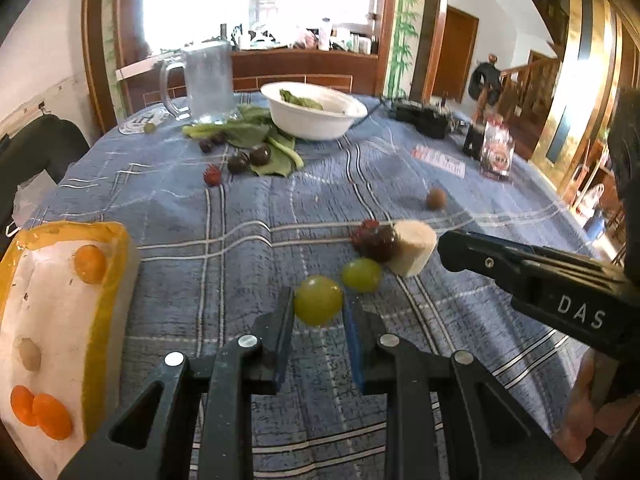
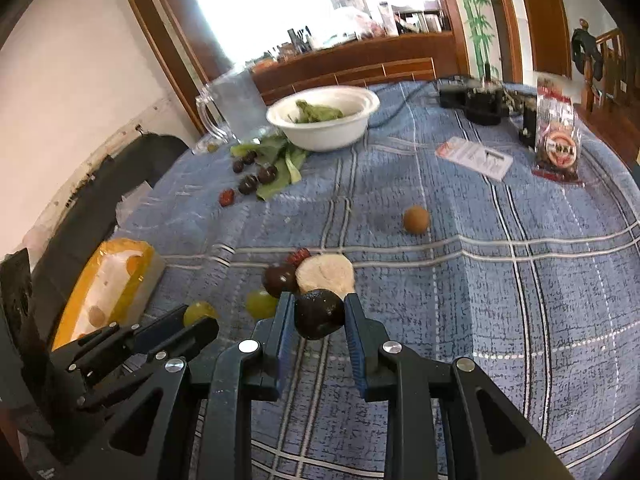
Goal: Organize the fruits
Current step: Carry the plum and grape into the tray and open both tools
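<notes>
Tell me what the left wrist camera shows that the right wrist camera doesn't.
Only the left wrist view shows the left tool closed on a green grape, and the orange fruits in the yellow-rimmed tray. Only the right wrist view shows the right tool gripping a dark round fruit. Both show the white bowl, the glass mug, the pale cylinder and the blue plaid tablecloth.

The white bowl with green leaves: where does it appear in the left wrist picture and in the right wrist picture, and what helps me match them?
Left wrist view: the white bowl sits at upper centre, at the far side of the table, right of the glass mug.
Right wrist view: the white bowl sits at upper centre, slightly left, again right of the glass mug.
Shared landmark: the glass mug, standing just left of the bowl in both.
</notes>
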